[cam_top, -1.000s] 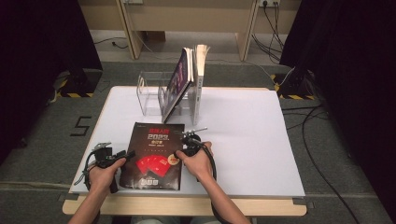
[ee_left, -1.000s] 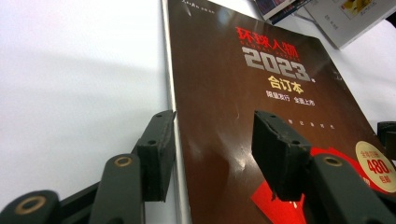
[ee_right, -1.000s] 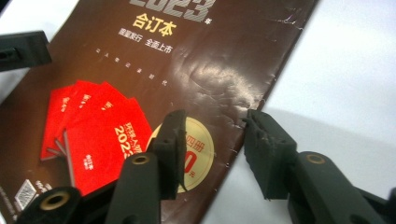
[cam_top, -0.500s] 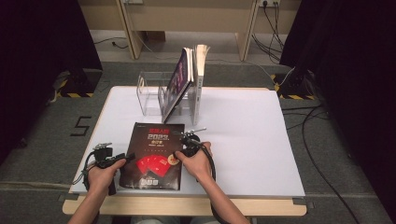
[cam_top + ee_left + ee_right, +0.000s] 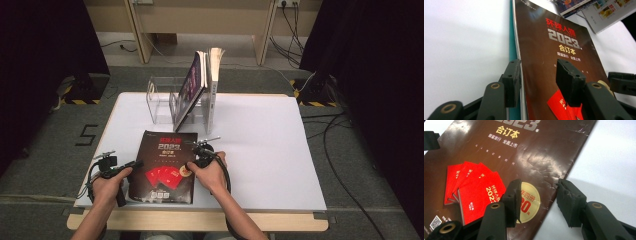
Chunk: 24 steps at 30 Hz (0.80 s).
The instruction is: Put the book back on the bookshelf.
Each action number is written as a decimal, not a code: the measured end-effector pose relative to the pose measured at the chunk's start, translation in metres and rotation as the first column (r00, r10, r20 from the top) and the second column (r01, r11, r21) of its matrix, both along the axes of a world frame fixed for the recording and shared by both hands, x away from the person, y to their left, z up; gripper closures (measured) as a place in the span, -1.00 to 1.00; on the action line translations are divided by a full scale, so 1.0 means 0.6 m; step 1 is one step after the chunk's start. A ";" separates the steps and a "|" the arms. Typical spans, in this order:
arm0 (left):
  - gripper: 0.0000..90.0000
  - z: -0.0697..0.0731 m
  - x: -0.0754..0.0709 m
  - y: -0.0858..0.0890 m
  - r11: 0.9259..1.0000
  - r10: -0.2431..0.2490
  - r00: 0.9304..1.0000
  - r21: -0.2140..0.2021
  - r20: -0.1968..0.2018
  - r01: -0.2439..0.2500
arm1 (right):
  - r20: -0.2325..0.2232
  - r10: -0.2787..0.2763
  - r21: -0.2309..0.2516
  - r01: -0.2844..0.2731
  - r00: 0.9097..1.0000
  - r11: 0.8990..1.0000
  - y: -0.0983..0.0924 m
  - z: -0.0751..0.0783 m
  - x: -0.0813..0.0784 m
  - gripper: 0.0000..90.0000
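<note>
High view has your dark brown glossy magazine (image 5: 165, 165) flat on the white table (image 5: 270, 145) before the clear acrylic rack (image 5: 162, 102). Left gripper (image 5: 541, 75) has just been narrowing astride its spine edge; right gripper (image 5: 539, 197) gapes astride the opposite edge. Neither grips yet, so pinch next, then lift.

My left tongs (image 5: 539, 75) and right tongs (image 5: 537, 198) carry matte black blocky jaws with small screw holes; brass-ringed pivots sit behind them, black cables loop rearward, and both forearms are bare.
</note>
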<state>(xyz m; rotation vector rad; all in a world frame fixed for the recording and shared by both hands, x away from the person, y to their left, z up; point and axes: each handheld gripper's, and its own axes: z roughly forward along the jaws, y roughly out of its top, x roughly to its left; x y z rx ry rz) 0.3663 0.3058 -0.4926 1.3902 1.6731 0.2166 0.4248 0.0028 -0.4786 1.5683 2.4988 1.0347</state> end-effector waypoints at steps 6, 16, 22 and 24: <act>0.33 0.000 -0.001 0.003 0.996 -0.012 1.000 -0.085 0.005 0.012 | -0.007 0.001 -0.001 -0.001 1.000 1.000 0.000 0.001 0.001 0.21; 0.51 -0.015 0.002 -0.005 0.997 -0.040 0.997 -0.063 -0.059 0.036 | -0.004 0.002 0.002 -0.002 1.000 1.000 0.000 0.000 0.001 0.20; 0.82 -0.018 0.002 -0.003 0.997 -0.057 0.997 -0.057 -0.047 0.055 | -0.013 -0.002 0.012 0.002 1.000 1.000 0.000 0.000 0.001 0.17; 0.90 -0.017 0.001 -0.002 0.996 -0.063 0.997 -0.070 -0.039 0.060 | -0.009 0.004 0.010 -0.004 1.000 1.000 0.000 0.000 0.002 0.16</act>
